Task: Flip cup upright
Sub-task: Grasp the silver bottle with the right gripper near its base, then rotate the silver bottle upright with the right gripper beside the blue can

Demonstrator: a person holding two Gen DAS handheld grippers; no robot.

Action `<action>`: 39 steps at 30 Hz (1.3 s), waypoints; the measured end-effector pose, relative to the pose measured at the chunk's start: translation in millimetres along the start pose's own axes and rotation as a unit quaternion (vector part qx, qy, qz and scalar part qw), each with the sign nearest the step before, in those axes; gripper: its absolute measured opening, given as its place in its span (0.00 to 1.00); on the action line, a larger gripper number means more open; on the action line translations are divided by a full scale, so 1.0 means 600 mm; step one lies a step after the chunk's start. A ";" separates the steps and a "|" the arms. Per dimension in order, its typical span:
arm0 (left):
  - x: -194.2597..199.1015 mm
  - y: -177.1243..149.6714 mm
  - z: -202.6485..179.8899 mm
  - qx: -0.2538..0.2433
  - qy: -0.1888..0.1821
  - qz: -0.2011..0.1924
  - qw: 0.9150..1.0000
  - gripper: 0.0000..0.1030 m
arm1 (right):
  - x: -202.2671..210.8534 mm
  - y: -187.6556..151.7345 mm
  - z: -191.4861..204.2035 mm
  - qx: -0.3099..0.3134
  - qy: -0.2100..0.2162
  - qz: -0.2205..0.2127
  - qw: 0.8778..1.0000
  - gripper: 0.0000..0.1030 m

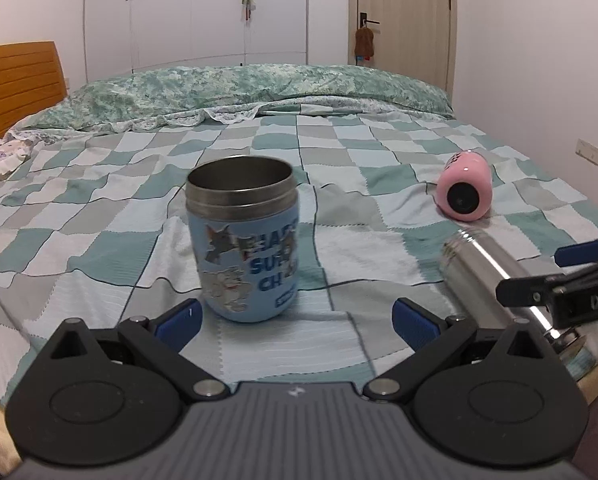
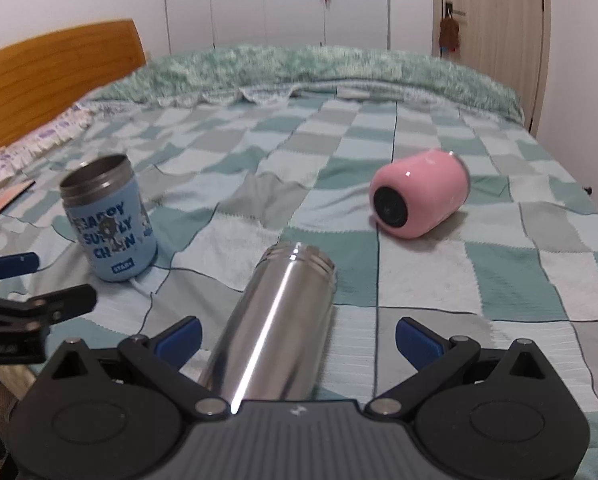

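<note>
A blue cartoon cup point(image 1: 245, 240) stands upright on the checked bedspread, mouth up; it also shows in the right wrist view point(image 2: 109, 220). My left gripper point(image 1: 295, 320) is open just in front of it, not touching it. A steel cup point(image 2: 273, 320) lies on its side between the open fingers of my right gripper point(image 2: 297, 338), mouth pointing away; it shows in the left wrist view point(image 1: 487, 276) too. A pink cup point(image 2: 419, 198) lies on its side farther right, base toward me, and appears in the left wrist view point(image 1: 465, 190).
A rolled green quilt point(image 1: 239, 88) lies along the far side of the bed. A wooden headboard point(image 1: 15, 80) is at the left. A wardrobe point(image 1: 195, 8) and a door point(image 1: 403, 12) stand behind. The bed's near edge is under the grippers.
</note>
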State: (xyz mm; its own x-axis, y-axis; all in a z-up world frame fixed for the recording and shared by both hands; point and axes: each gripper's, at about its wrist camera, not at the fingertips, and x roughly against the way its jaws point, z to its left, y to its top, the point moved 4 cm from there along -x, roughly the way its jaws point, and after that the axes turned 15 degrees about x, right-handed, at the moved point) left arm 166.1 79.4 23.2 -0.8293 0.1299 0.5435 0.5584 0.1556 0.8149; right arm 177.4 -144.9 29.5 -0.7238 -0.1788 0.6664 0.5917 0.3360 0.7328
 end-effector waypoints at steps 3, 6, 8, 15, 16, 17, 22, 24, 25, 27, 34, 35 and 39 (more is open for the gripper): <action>-0.009 0.002 0.012 -0.001 -0.005 0.001 1.000 1.00 | -0.021 0.008 0.004 0.002 -0.006 0.017 1.000 1.00; -0.018 0.001 0.019 0.003 -0.011 0.005 1.000 1.00 | -0.039 0.016 0.001 0.002 -0.006 0.035 0.999 1.00; -0.023 -0.001 0.021 0.002 -0.013 0.008 1.000 1.00 | -0.054 0.025 -0.005 -0.001 -0.002 0.053 0.999 1.00; -0.030 -0.002 0.027 -0.004 -0.021 0.010 1.000 1.00 | -0.099 0.036 -0.021 -0.034 0.042 0.105 0.993 0.89; -0.030 -0.002 0.027 -0.004 -0.020 0.010 1.000 1.00 | -0.103 0.035 -0.021 -0.040 0.051 0.111 0.992 0.87; -0.031 -0.002 0.027 -0.004 -0.020 0.011 1.000 1.00 | -0.107 0.033 -0.022 -0.046 0.061 0.115 0.990 0.81; -0.029 -0.003 0.029 -0.005 -0.018 0.009 1.000 1.00 | -0.107 0.032 -0.021 -0.063 0.089 0.107 0.988 0.65; -0.027 -0.003 0.030 -0.005 -0.018 0.007 1.000 1.00 | -0.099 0.029 -0.020 -0.061 0.090 0.092 0.990 0.65; -0.027 -0.002 0.029 -0.005 -0.020 0.007 1.000 1.00 | -0.092 0.027 -0.019 -0.060 0.092 0.081 0.991 0.65; -0.026 -0.003 0.029 -0.007 -0.021 0.006 1.000 1.00 | -0.079 0.025 -0.018 -0.057 0.093 0.061 0.992 0.64; -0.018 -0.003 0.027 -0.007 -0.025 0.002 1.000 1.00 | -0.019 0.024 -0.009 -0.033 0.079 -0.024 0.996 0.63; -0.017 -0.003 0.027 -0.007 -0.025 0.001 1.000 1.00 | -0.011 0.025 -0.008 -0.031 0.079 -0.035 0.996 0.62; -0.007 -0.003 0.026 -0.006 -0.029 -0.005 1.000 1.00 | 0.016 0.032 -0.003 -0.023 0.072 -0.083 0.994 0.61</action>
State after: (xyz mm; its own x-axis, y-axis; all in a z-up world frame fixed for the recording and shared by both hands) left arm 169.1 94.0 16.2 -0.8317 0.1851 0.5235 0.5500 0.1459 0.8223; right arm 182.5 -141.6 50.5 -0.7564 -0.3605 0.5458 0.4865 0.2477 0.8378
